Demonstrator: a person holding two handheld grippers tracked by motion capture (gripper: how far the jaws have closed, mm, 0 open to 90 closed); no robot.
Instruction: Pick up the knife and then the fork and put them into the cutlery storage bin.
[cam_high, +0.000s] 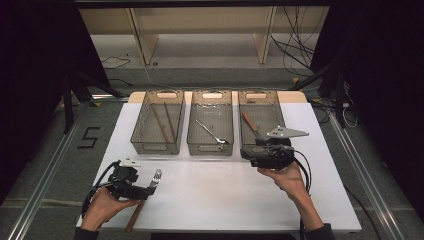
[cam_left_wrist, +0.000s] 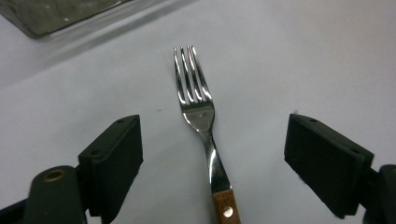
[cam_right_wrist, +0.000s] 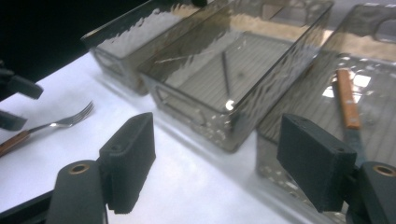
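— While the person's left hand (cam_high: 102, 207) rests near the table's (cam_high: 225, 200) front-left corner, what does the left gripper (cam_high: 150, 189) do?

— Its jaws stand wide open on either side of a fork (cam_left_wrist: 200, 112) with a wooden handle. The fork lies flat on the white table between them, touched by neither, its tines pointing toward the far edge.

— And the right gripper (cam_right_wrist: 219, 158)?

— The right hand (cam_high: 287, 177) holds it at the near end of the right bin (cam_high: 257, 100). Its jaws are open too, with nothing between them.

— What sits along the far side of the table?

— Three smoky clear bins in a row. The left bin (cam_high: 159, 122) holds two thin brown sticks, probably chopsticks (cam_high: 165, 122). The middle bin (cam_high: 212, 122) holds a slim metal utensil (cam_high: 212, 132); whether it is a spoon or a fork cannot be told. The right bin holds a wooden-handled utensil (cam_right_wrist: 348, 100), its working end hidden behind the gripper.
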